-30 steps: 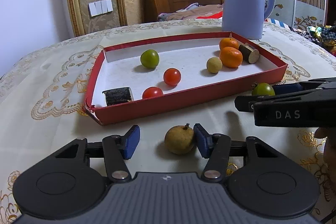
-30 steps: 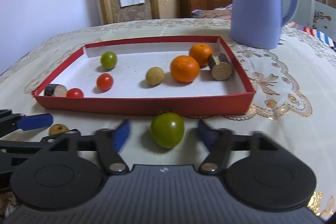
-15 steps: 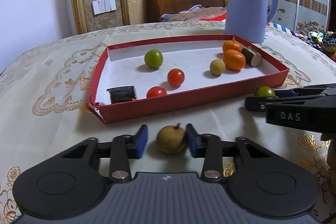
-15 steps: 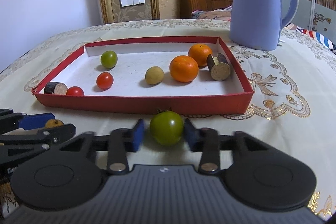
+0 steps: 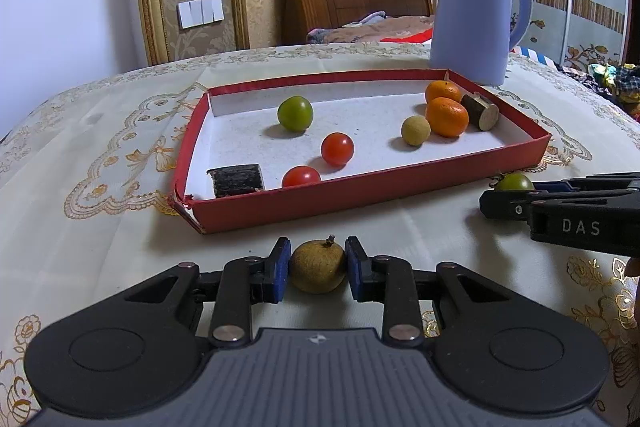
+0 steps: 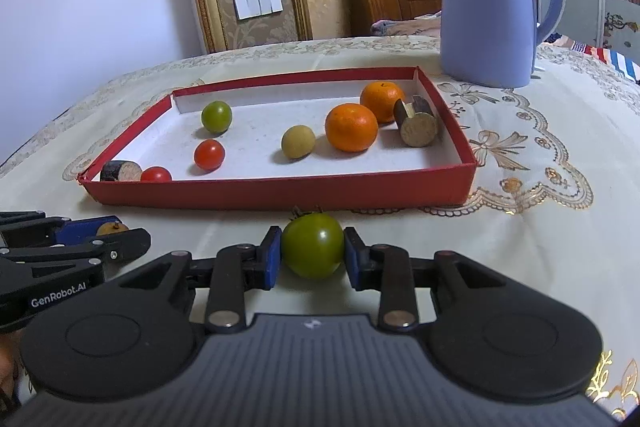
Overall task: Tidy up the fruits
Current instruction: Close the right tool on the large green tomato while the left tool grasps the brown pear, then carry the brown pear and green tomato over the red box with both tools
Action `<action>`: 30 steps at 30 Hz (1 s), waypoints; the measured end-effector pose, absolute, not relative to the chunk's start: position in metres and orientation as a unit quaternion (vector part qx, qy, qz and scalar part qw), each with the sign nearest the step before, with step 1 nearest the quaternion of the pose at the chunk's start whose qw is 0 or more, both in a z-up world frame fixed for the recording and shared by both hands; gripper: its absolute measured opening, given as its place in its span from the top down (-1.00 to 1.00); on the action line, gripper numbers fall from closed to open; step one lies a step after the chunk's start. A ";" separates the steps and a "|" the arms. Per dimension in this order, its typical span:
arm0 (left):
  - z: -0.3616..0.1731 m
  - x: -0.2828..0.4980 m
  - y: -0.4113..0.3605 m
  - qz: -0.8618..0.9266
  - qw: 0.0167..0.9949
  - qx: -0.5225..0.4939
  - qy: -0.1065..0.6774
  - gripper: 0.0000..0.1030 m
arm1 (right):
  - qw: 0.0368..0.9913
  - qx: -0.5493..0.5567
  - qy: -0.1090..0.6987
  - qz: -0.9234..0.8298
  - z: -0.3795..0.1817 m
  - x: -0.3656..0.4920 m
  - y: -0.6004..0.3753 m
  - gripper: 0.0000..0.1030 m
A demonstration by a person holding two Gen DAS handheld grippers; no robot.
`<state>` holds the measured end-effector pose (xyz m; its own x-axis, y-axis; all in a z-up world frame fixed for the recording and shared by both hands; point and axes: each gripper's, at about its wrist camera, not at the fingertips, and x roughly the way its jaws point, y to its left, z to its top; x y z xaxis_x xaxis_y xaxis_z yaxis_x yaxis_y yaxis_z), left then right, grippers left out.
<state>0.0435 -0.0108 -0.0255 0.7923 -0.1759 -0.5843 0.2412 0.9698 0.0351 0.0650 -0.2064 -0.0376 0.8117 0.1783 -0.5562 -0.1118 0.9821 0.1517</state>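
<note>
Left gripper [image 5: 318,269]: blue pads pinch a small brown longan [image 5: 318,267] from both sides; skin rough, dull tan, short dark stem stub on top. It sits low over the cloth just in front of the red tray's [image 5: 360,195] near wall; contact with the tablecloth [image 5: 100,227] cannot be told. Right gripper [image 6: 312,253]: pads clamp a green tomato [image 6: 313,250], glossy, olive-green, calyx wisps at top, also just short of the tray's near wall. In the left view this tomato shows only as a sliver above the other gripper's dark finger. Tray holds: a green tomato [image 6: 216,116] toward the far left, two red cherry tomatoes [image 6: 209,155], a pale round longan [image 6: 298,142] at mid-floor, two mandarins [image 6: 351,127] touching each other at right, a short wood log piece [image 6: 416,123] against the right wall, and a dark log piece [image 5: 236,179] in the near-left corner. The nearer cherry tomato [image 6: 156,174] is part hidden by the tray wall. A blue jug [image 6: 492,3] stands beyond the tray's right corner, handle cut by the left view's bend. A fingertip [image 5: 634,267] shows at the left view's right edge, otherwise cropped.
</note>
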 end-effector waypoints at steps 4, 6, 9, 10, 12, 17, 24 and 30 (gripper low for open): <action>-0.025 0.044 -0.009 -0.104 0.946 0.049 0.303 0.45 | 0.952 0.058 0.292 0.073 -0.037 0.063 -0.208 0.40; -0.024 0.042 -0.010 -0.092 0.948 0.053 0.299 0.44 | 0.952 0.058 0.291 0.074 -0.037 0.063 -0.208 0.40; -0.022 0.041 -0.010 -0.092 0.949 0.054 0.295 0.44 | 0.954 0.060 0.286 0.072 -0.036 0.061 -0.208 0.40; -0.022 0.041 -0.011 -0.093 0.949 0.053 0.296 0.44 | 0.954 0.060 0.284 0.071 -0.035 0.061 -0.209 0.40; -0.020 0.041 -0.011 -0.095 0.949 0.051 0.295 0.44 | 0.956 0.057 0.279 0.072 -0.033 0.059 -0.208 0.40; -0.006 0.043 -0.018 -0.098 0.951 0.059 0.286 0.44 | 0.959 0.024 0.273 0.073 -0.026 0.060 -0.199 0.40; 0.003 0.059 -0.028 -0.080 0.955 0.070 0.278 0.44 | 0.963 0.002 0.260 0.072 -0.007 0.069 -0.199 0.40; 0.007 0.080 -0.030 -0.065 0.958 0.055 0.273 0.44 | 0.964 0.002 0.258 0.067 0.000 0.089 -0.196 0.40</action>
